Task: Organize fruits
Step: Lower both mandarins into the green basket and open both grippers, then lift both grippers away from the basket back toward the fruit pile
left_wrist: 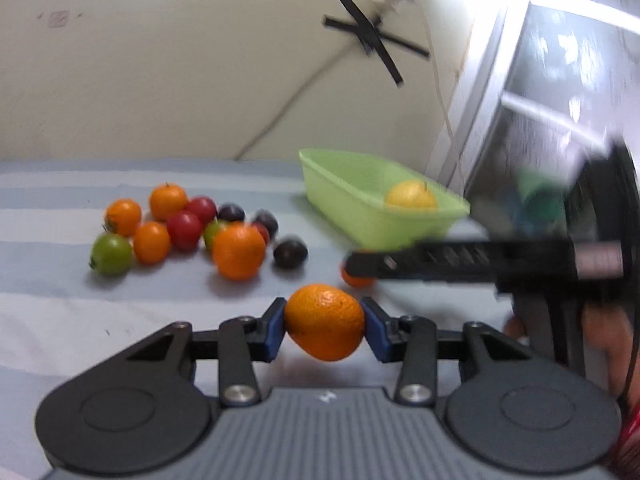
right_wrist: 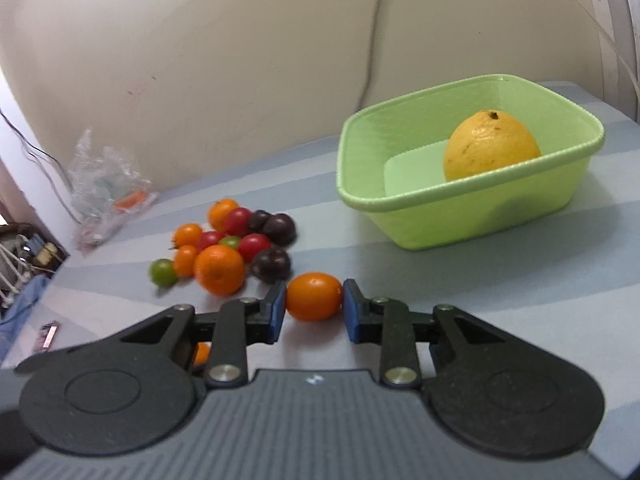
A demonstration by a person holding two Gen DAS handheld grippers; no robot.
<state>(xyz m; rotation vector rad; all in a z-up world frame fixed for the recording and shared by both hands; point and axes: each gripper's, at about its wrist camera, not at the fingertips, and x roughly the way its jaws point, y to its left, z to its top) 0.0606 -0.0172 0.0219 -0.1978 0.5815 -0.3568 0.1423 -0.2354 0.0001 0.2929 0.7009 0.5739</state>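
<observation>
My left gripper (left_wrist: pixel 324 320) is shut on an orange (left_wrist: pixel 320 336), its blue pads pressing both sides just above the striped cloth. My right gripper (right_wrist: pixel 314 304) is shut on a smaller orange (right_wrist: pixel 314 294) low over the cloth. In the left wrist view, a black right-gripper finger (left_wrist: pixel 420 260) reaches in from the right, blurred. A green plastic basin (right_wrist: pixel 440 216) (left_wrist: pixel 360 216) stands at the back right and holds one large yellow citrus (right_wrist: pixel 490 146) (left_wrist: pixel 410 196). A pile of fruit (right_wrist: pixel 224 244) (left_wrist: pixel 188 228) lies left of the basin: oranges, red, green and dark purple ones.
A crumpled clear plastic bag (right_wrist: pixel 104 184) lies by the wall at the back left. Another small orange (right_wrist: pixel 201 354) shows under my right gripper's left linkage. A small flat object (right_wrist: pixel 48 334) lies near the cloth's left edge, with cables and clutter beyond. A hand (left_wrist: pixel 600 332) holds the right gripper.
</observation>
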